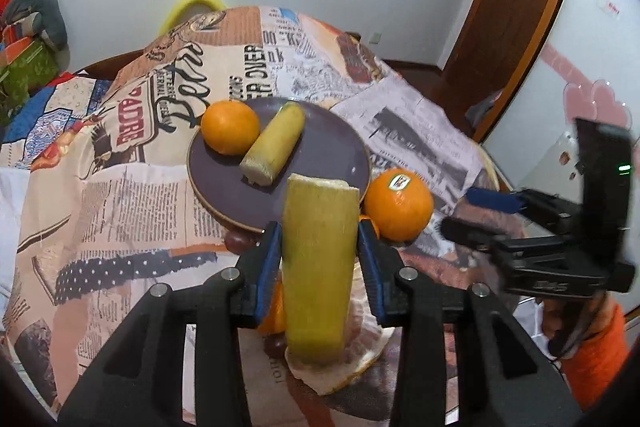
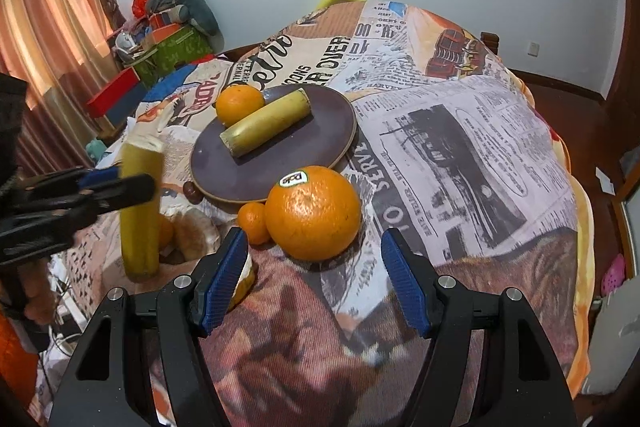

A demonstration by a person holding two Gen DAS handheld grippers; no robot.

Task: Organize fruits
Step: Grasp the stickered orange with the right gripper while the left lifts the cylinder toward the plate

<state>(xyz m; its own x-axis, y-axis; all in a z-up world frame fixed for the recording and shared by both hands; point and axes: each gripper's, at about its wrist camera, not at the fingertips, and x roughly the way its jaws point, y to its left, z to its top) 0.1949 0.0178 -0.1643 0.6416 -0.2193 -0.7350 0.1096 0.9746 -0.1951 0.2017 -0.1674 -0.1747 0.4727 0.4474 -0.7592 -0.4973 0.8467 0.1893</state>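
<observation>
We see a plate [image 2: 340,143] holding an orange [image 2: 240,104] and a cane piece [image 2: 266,123]. Our left gripper [image 1: 320,251] pinches another cane [image 1: 320,267]; our right gripper [image 2: 312,279] stands spread, empty. A small brown fruit [image 2: 191,194] hides under the rim.

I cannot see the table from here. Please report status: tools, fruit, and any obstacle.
Left tool shut on sugarcane piece, upright. Right tool open, stickered orange just ahead. Plate holds one orange, one cane piece. Nothing blocking.

Newsprint-patterned cloth [image 2: 460,131], plate [image 2: 216,175], stickered orange [image 2: 314,215]
</observation>
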